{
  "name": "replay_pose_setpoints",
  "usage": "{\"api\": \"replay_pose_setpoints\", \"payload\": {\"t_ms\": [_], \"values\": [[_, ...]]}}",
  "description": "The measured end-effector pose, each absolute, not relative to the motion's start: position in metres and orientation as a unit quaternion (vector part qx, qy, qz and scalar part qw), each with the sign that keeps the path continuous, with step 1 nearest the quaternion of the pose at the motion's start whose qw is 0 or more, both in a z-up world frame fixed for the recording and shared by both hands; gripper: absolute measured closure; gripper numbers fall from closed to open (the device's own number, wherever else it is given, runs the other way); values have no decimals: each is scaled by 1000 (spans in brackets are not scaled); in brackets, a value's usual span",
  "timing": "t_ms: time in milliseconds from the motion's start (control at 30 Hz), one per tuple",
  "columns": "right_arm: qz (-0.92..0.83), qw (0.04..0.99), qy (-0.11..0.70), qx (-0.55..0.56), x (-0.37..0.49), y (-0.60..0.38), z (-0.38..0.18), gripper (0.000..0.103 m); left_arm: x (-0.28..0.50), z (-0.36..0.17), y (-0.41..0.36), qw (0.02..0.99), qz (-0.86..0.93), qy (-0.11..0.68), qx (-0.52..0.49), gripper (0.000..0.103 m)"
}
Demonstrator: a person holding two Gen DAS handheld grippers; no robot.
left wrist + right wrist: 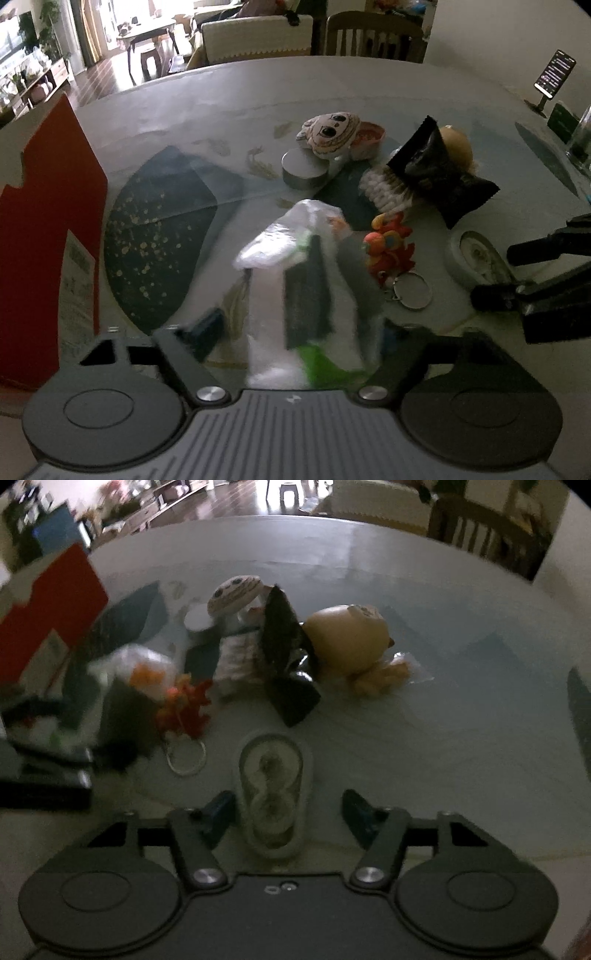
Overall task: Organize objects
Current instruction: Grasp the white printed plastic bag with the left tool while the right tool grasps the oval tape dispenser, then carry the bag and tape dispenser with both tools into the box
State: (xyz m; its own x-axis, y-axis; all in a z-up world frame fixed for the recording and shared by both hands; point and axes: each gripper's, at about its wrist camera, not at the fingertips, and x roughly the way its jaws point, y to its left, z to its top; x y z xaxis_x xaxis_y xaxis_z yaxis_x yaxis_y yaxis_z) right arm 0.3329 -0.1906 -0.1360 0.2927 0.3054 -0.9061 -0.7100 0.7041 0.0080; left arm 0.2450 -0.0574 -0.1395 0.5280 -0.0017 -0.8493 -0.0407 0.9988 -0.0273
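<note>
Left hand-held gripper (295, 325): closed on a clear plastic-wrapped packet (295, 266) with white, dark and green contents; the packet stands upright between the fingers, above the worktop. The view is motion-blurred, so the contents are possibly a sponge or a cloth.
Right hand-held gripper (288, 812): jaws wide apart, low over the worktop; nothing gripped.
White oval case (273, 797): lies flat on the worktop between the right fingers, closer to the left finger (218, 812); contact cannot be told.
Worktop (424, 738): pale glass surface over a cloth with dark fan-shaped patches.
Red keychain charm (388, 251): lies just right of the held packet, its metal ring (412, 291) towards the camera.
Black foil sachet (439, 173): rests tilted against a tan plush figure (347, 638) and a white knitted item (380, 188).
Cartoon-face plush (332, 134): sits partly on a round silver tin (304, 171), with a pink-lined dish (369, 136) just behind it.
Red carton (48, 229): stands upright at the left edge of the worktop, well apart from the cluster.
Phone on stand (554, 74): far right, screen lit.
Chairs (373, 37): at the far side of the worktop.
</note>
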Motion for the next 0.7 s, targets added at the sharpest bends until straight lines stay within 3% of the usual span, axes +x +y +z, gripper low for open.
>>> {"api": "replay_pose_setpoints", "payload": {"t_ms": [33, 100, 133, 200, 700], "values": [[329, 778, 494, -205, 331, -191, -136, 44, 244, -138, -58, 874, 9, 485, -21, 43], [332, 780, 490, -204, 329, -192, -135, 51, 244, -136, -58, 873, 8, 487, -23, 48], [333, 780, 490, -203, 328, -192, -135, 59, 243, -136, -57, 873, 8, 487, -25, 54], [332, 779, 490, -204, 327, -193, -134, 61, 242, -134, -56, 873, 11, 487, -31, 61], [357, 778, 496, -144, 298, -221, -102, 62, 193, -112, -48, 871, 3, 482, -94, 67]]}}
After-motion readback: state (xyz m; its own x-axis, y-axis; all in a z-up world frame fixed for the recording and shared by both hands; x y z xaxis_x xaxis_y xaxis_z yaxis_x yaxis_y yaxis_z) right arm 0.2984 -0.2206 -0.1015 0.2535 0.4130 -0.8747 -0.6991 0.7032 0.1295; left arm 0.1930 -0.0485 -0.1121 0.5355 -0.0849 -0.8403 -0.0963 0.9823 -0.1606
